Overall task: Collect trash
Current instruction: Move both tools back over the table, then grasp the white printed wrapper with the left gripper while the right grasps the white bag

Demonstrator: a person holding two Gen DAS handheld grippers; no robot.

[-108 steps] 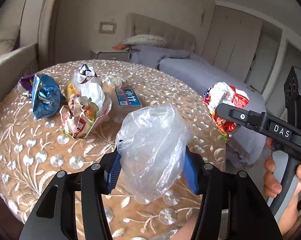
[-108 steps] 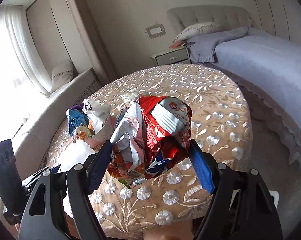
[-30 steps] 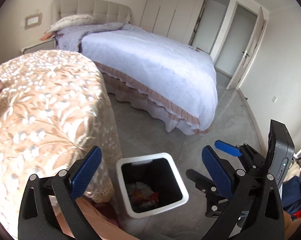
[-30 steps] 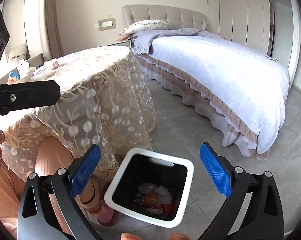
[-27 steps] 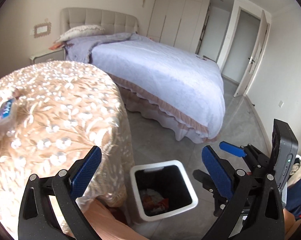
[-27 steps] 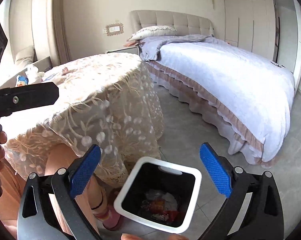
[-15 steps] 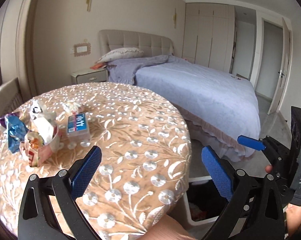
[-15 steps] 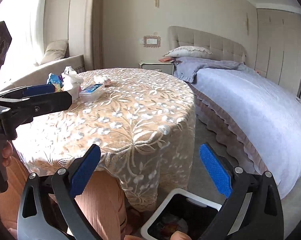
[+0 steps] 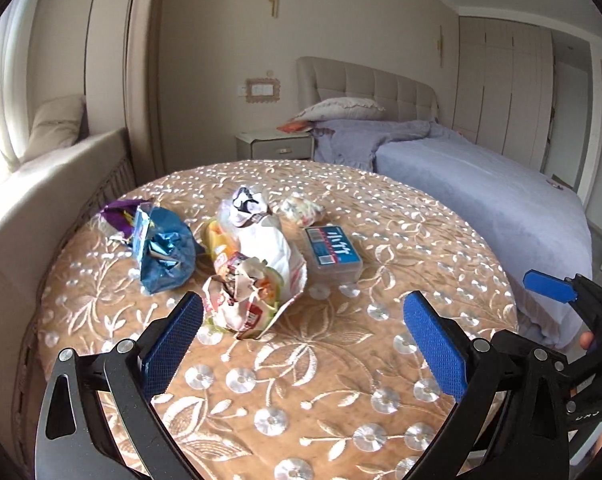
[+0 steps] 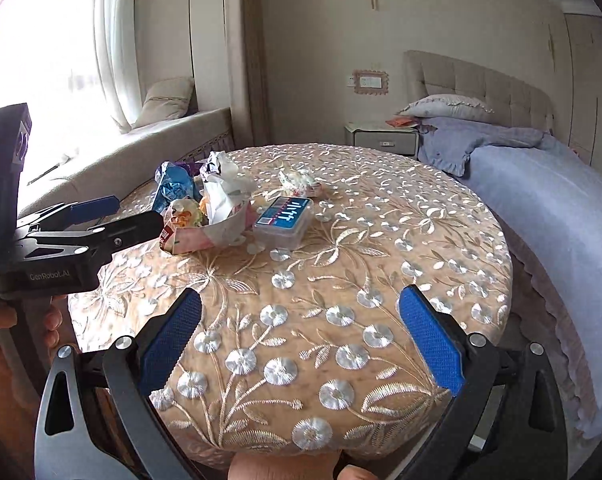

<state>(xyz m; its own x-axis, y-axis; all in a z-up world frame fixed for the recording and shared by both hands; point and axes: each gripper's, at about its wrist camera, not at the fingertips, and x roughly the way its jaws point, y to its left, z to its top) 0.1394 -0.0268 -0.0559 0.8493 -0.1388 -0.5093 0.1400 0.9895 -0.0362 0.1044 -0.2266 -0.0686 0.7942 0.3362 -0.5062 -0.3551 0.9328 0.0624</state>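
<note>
Crumpled wrappers lie on the round table (image 9: 341,380): a blue foil bag (image 9: 163,254), a purple wrapper (image 9: 119,216), a white-and-orange wrapper pile (image 9: 253,276) and a small pale wad (image 9: 303,210). My left gripper (image 9: 301,344) is open and empty, hovering just in front of the wrapper pile. My right gripper (image 10: 299,340) is open and empty over the table's near edge. The wrapper pile (image 10: 217,216) and blue bag (image 10: 173,188) show at the far left in the right wrist view, beside the left gripper (image 10: 113,216).
A clear plastic box with a blue label (image 9: 333,254) sits right of the pile, also in the right wrist view (image 10: 285,220). A bed (image 9: 481,200) stands to the right, a window seat (image 9: 41,184) to the left, a nightstand (image 9: 275,146) behind.
Both grippers dropped their trash into the floor bin, then swung back up from the bin to face the table. Both are open and empty.
</note>
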